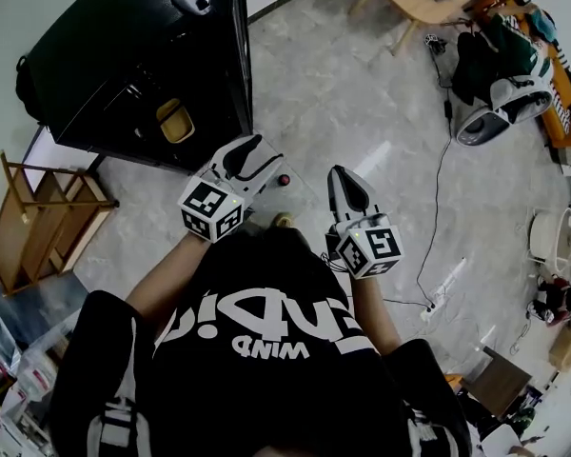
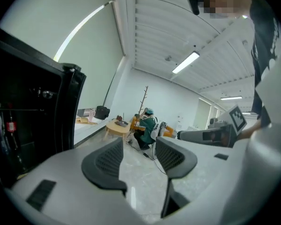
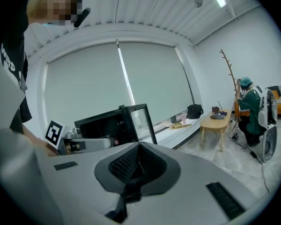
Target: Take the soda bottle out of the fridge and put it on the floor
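The grey stone floor (image 1: 362,93) fills most of the head view. A black fridge (image 1: 114,46) stands at the far left with its door open. The left tool (image 1: 250,150) is held near the fridge's right corner, jaws apart and empty. The right tool (image 1: 343,181) is beside it, jaws together on nothing. What looks like the red-capped soda bottle (image 1: 284,180) stands on the floor between them.
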The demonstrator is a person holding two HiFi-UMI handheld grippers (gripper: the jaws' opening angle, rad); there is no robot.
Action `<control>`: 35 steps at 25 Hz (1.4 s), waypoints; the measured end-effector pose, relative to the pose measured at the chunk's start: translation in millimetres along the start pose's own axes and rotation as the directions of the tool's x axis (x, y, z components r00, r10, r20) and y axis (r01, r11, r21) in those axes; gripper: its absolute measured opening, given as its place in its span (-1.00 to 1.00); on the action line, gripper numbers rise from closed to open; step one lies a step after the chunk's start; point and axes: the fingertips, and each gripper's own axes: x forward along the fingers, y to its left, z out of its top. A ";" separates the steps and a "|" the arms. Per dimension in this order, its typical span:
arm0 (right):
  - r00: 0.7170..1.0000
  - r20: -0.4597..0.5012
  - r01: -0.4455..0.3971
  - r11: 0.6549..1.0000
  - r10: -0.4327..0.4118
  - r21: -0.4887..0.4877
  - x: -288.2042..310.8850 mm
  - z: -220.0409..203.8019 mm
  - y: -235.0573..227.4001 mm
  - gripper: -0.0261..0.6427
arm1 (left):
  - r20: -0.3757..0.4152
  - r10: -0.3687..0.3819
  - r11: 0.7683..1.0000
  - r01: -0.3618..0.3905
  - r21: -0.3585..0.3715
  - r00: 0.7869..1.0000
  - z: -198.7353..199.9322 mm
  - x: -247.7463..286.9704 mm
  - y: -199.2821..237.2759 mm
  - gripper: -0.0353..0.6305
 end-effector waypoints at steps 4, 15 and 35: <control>0.999 0.000 -0.034 0.999 0.034 -0.019 2.3 7.5 0.2 -0.85 | 0.052 0.049 0.999 -0.049 0.007 0.997 20.8 -16.9 1.9 -0.48; 0.999 0.013 -0.049 0.997 0.050 -0.059 4.8 22.7 -1.6 -0.85 | 0.086 0.182 0.983 -0.182 -0.005 0.980 25.9 -58.6 16.7 -0.88; 1.000 0.017 -0.001 0.997 0.002 -0.077 14.5 16.6 -4.2 -0.86 | 0.086 0.288 0.957 -0.289 -0.004 0.954 14.7 -80.5 36.2 -0.88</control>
